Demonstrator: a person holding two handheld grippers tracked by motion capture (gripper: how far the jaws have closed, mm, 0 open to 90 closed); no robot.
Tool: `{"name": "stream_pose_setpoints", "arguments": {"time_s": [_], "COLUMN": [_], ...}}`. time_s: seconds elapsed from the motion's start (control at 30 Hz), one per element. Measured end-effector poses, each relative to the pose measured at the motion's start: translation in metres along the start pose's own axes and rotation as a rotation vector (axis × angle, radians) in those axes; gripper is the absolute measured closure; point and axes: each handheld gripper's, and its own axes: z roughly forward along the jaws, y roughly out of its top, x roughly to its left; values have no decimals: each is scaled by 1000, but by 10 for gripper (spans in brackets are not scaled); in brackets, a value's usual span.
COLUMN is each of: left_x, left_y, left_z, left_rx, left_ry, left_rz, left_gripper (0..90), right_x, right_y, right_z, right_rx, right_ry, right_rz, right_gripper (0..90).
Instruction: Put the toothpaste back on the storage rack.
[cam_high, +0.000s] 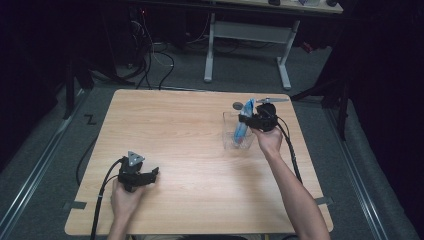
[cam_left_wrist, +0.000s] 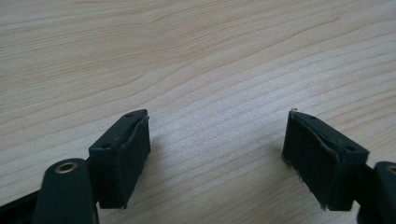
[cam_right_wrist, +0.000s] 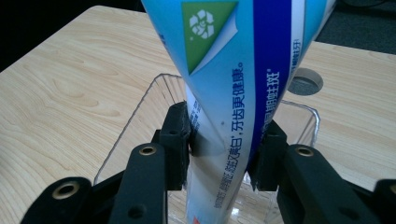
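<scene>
Toothpaste tube (cam_right_wrist: 243, 93) upright in clear box (cam_right_wrist: 140, 116), right tongs (cam_right_wrist: 224, 144) clamping it; left tongs (cam_left_wrist: 217, 154) wide open, empty.

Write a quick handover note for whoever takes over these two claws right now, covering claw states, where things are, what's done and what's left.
Right claw: clamped on the blue-and-white toothpaste tube, holding it upright with its lower end inside the clear plastic box at the wooden table's far right.
Left claw: open, holding nothing, low over bare table at the near left.
Done: tube lowered into the box.
Left: release the tube, probably, and pull the right claw clear without tipping the box.
</scene>
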Motion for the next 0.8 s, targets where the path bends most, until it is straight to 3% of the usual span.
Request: {"name": "stream_pose_setpoints", "arguments": {"time_s": [0.17,0.8], "left_x": [0,0], "left_y": [0,0], "left_z": [0,0], "left_rx": [0,0], "left_ry": [0,0], "left_rz": [0,0], "left_gripper": [234,235], "right_x": [-4,-5], "right_y": [-1,-1], "right_z": [-2,-11], "right_rx": [-7,-32], "right_ry": [1,0], "right_rz": [16,3], "right_gripper": [625,627]}}
